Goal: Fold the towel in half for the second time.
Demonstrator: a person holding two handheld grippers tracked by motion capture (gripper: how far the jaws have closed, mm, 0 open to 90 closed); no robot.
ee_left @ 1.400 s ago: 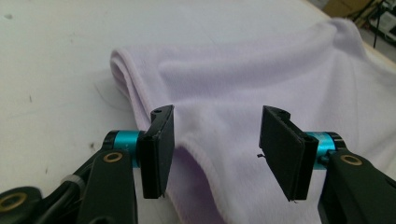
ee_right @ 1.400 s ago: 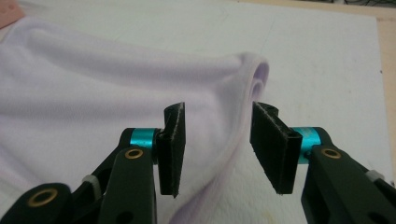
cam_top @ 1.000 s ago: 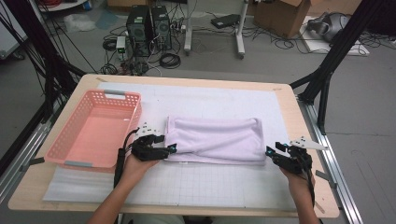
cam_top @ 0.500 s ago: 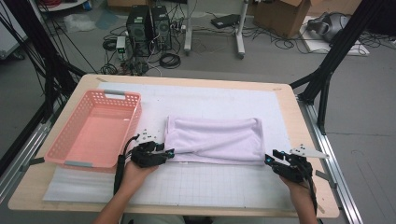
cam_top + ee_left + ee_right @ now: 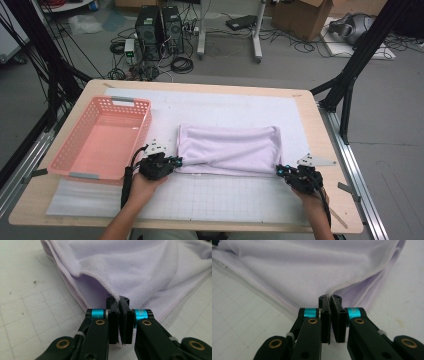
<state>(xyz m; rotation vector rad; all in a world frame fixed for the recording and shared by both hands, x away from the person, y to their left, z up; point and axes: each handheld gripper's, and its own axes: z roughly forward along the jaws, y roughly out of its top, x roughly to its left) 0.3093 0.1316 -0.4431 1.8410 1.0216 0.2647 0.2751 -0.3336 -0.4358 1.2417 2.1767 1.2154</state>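
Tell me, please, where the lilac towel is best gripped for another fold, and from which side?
Best, probably, by the top layer's two near corners, from the person's side of the table: the towel lies folded, its stitched hem lifting there. The left gripper and right gripper have just closed on those corners.

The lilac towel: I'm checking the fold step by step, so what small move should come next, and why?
Probably lift both near corners a little and carry them toward the far edge. The left gripper and right gripper have just been closing and now pinch the top layer's hem of the towel at its two near corners, while it lies flat on the white mat, beside the pink basket.
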